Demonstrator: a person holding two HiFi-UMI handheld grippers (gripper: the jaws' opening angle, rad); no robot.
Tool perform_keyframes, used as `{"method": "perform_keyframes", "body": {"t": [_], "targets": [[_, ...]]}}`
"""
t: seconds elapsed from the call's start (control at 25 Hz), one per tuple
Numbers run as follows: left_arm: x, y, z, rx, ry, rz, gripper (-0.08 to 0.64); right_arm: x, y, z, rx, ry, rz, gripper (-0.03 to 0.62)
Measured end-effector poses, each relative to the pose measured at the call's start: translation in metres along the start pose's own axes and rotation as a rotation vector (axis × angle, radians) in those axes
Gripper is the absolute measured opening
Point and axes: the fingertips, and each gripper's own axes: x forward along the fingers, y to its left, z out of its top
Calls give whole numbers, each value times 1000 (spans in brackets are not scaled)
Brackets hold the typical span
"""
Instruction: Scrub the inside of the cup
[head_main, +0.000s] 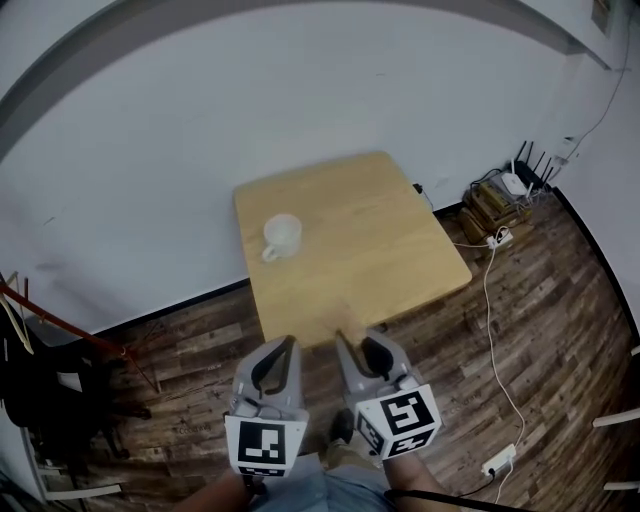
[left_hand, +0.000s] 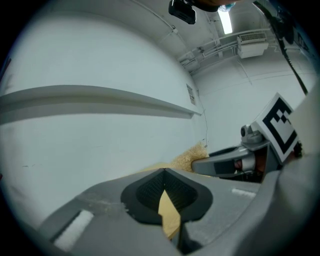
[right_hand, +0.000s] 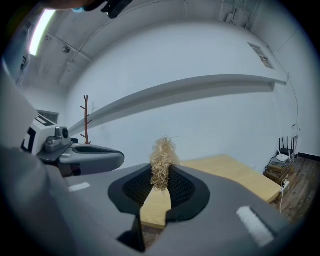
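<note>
Right claw (right_hand: 161, 175) pinches a straw-coloured fibre tuft (right_hand: 162, 156); left claw (left_hand: 164, 173) is closed, empty; white cup (head_main: 282, 235) stands on the counter (head_main: 375, 235).

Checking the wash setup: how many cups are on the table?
1. The white cup stands on the wooden table, near its left edge, in the farther half. None seems hidden.

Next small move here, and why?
Probably bring both grippers forward toward the cup. It stands untouched across the table, well ahead of both. The right gripper already pinches the fibre tuft, and the left gripper is shut and empty.
</note>
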Motion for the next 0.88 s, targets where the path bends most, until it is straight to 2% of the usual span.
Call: {"method": "perform_keyframes", "body": {"t": [0.36, 0.64, 0.88], "targets": [[34, -5, 24, 53, -33, 45, 21, 18, -28, 25, -28, -33, 66, 77], [44, 10, 12, 39, 6, 92, 21, 40, -32, 18, -16, -6, 110, 77], [61, 30, -1, -5, 24, 114, 21, 67, -36, 10, -23, 28, 128, 77]]}}
